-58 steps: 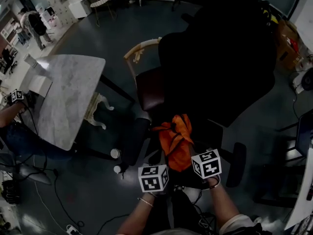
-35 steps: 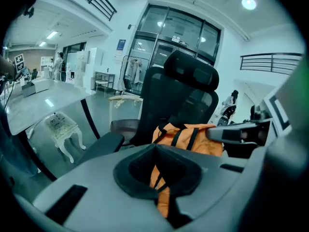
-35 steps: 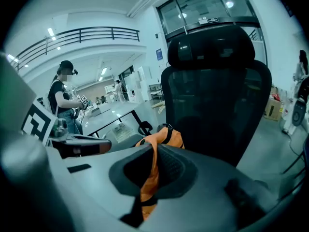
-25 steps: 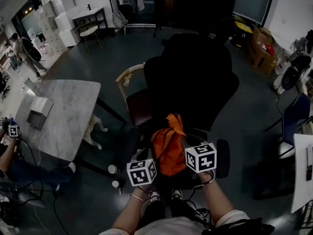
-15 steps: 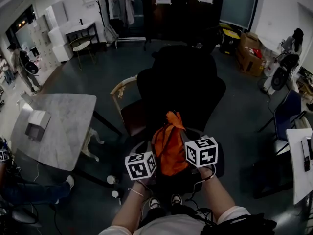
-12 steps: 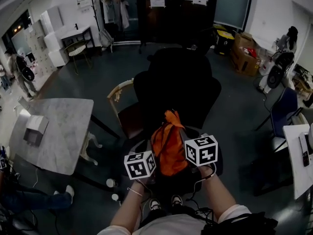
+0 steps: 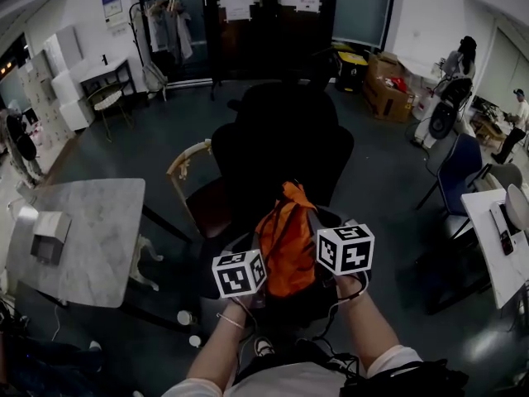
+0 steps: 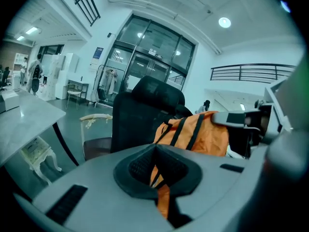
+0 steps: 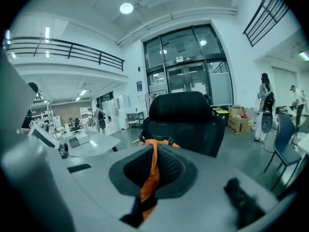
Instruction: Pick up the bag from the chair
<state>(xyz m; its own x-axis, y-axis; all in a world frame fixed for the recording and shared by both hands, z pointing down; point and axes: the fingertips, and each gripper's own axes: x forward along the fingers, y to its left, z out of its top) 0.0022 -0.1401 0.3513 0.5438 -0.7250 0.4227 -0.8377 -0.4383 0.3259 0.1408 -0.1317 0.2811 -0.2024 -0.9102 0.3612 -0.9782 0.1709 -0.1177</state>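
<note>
A marble tabletop (image 7: 91,230) lies at 9 o'clock of the black chair (image 7: 281,147). The left gripper (image 8: 155,177), at the bag's 8 o'clock, is clenched on the orange fabric of the bag (image 7: 285,238). The bag hangs before the chair's backrest, at its 6 o'clock. At the bag's 3 o'clock, the right gripper (image 9: 146,180) is clenched on the bag's orange strap.

Orange bag (image 7: 287,242) above black chair (image 7: 277,151)

Held forward side by side, the left gripper (image 8: 157,180) and right gripper (image 9: 147,178) tilt slightly downward, each with jaws clamped on the bag (image 7: 286,238)
</note>
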